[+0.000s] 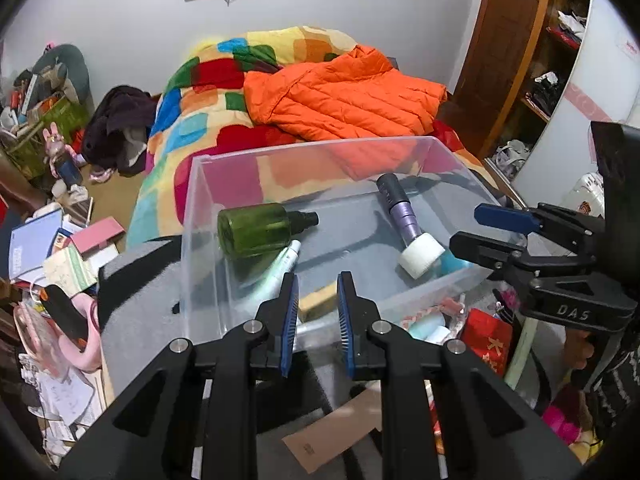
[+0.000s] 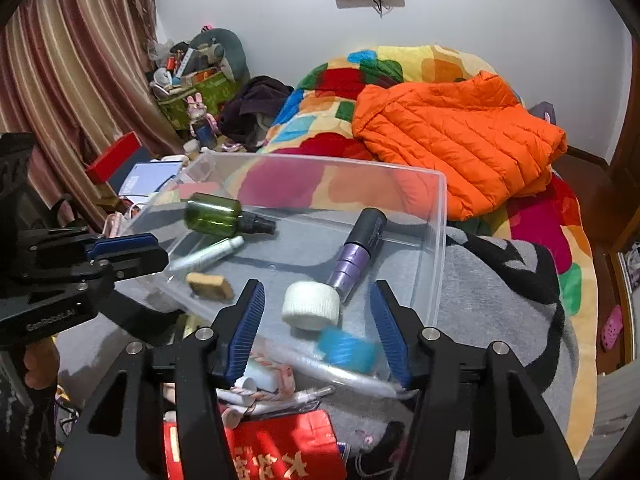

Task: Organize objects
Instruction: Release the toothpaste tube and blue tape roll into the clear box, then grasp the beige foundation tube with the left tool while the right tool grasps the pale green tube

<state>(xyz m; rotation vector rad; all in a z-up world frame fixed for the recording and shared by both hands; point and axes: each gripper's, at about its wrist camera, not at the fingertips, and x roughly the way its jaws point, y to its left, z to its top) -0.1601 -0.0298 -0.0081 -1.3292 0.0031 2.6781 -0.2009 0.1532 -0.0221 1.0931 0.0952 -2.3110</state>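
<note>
We find the clear plastic storage bin (image 1: 224, 184) (image 2: 434, 216) resting on a grey-and-black blanket (image 2: 492, 304) (image 1: 136, 280) at the foot of the bed. Inside it, lying on their sides: a green translucent spray bottle with a black nozzle (image 1: 256, 228) (image 2: 218, 214), a pale green-and-white tube (image 1: 280, 266) (image 2: 208, 254) just beside it, a purple-and-black cylinder with a white foam head (image 1: 404, 220) (image 2: 352, 260), and a small tan block (image 1: 318, 300) (image 2: 210, 285) near the front wall. A blue ribbed cap (image 2: 346, 350) appears at the bin's near edge; we cannot tell whether it sits inside or outside.

Our left gripper (image 1: 318, 312) hovers at the bin's near wall, fingers apart with a narrow gap, holding nothing. Our right gripper (image 2: 318, 328) is spread wide over the foam head, also empty.

Below the bin lie a red packet with gold characters (image 2: 280, 448) (image 1: 488, 340) and assorted small clutter. Beyond, a multicoloured patchwork blanket (image 1: 200, 112) (image 2: 332, 92) covers the bed, with an orange quilted jacket (image 1: 344, 96) (image 2: 456, 136) on top. White walls, a striped curtain (image 2: 68, 60), a wooden wardrobe (image 1: 508, 48).
</note>
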